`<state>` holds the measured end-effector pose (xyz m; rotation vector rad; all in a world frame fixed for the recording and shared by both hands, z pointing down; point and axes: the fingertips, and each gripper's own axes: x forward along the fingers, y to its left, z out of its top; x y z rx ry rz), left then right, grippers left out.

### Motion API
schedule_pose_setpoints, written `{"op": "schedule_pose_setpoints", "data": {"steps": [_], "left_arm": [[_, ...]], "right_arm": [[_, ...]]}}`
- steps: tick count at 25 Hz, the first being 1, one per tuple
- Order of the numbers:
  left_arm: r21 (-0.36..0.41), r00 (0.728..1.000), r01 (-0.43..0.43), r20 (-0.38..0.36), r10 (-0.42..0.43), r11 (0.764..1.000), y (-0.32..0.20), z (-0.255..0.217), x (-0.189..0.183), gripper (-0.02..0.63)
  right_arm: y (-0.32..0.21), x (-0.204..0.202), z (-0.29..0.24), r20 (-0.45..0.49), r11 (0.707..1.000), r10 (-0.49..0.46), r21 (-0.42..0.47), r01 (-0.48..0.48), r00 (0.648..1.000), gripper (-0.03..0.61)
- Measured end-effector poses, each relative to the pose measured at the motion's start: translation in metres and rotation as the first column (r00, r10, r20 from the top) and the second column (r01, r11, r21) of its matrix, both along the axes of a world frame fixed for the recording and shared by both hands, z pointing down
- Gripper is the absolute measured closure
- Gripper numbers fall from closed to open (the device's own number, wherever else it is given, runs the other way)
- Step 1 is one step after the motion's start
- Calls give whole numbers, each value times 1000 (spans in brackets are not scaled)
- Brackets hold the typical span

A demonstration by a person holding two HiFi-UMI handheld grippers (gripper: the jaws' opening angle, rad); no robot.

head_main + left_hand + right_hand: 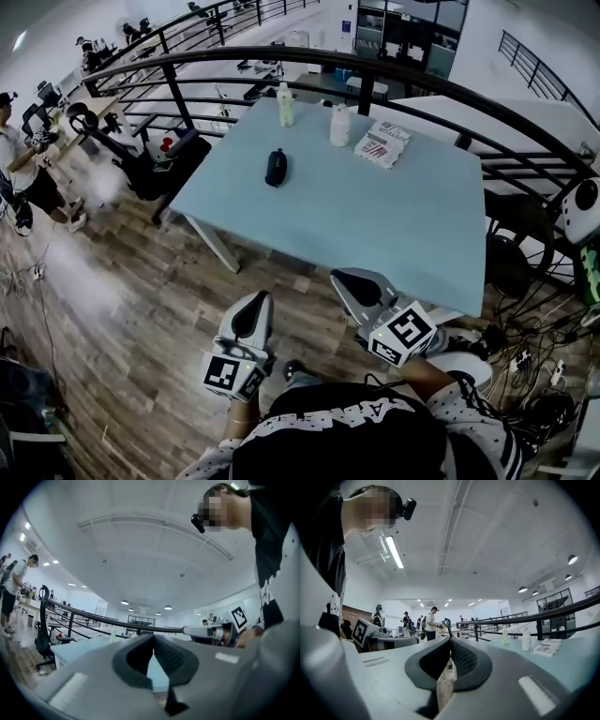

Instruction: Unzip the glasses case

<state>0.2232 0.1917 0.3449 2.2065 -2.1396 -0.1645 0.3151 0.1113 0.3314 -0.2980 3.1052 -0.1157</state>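
A: Item one, glasses case [276, 167]: location?
B: Lying on the pale blue table [375, 225], far half, zip apparently closed, nothing touching it. Two bottles [285, 104] and a printed packet [382, 143] stand beyond it.

A: Item two, tongs?
B: Left gripper [251, 317] and right gripper [364, 289]: both with jaws together, empty, held level by the table's near edge, well apart from the case.

A: Progress?
B: None visible; reaching, pinning the case and pulling the zip all remain
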Motion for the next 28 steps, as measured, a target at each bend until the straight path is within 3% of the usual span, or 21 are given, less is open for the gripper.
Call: {"op": "schedule_pose_setpoints", "data": {"steps": [9,20,24,28], "left_arm": [[-35,996,-87,-13,86,996,-6,9,-55,614],[10,956,-281,-82,281,960,-37,22,-55,614],[-17,950,-293,-115,289,956,-32,36,-55,614],[-24,962,-247,-123,242,969,-21,44,-73,614]], "right_arm": [[1,-43,3,-26,994,106,-9,-106,994,586],[-11,-35,15,-86,954,290,-46,-295,953,586],[-5,-40,22,-104,949,294,-86,-303,950,585],[-3,-53,28,-115,956,268,-95,-279,957,585]]}}
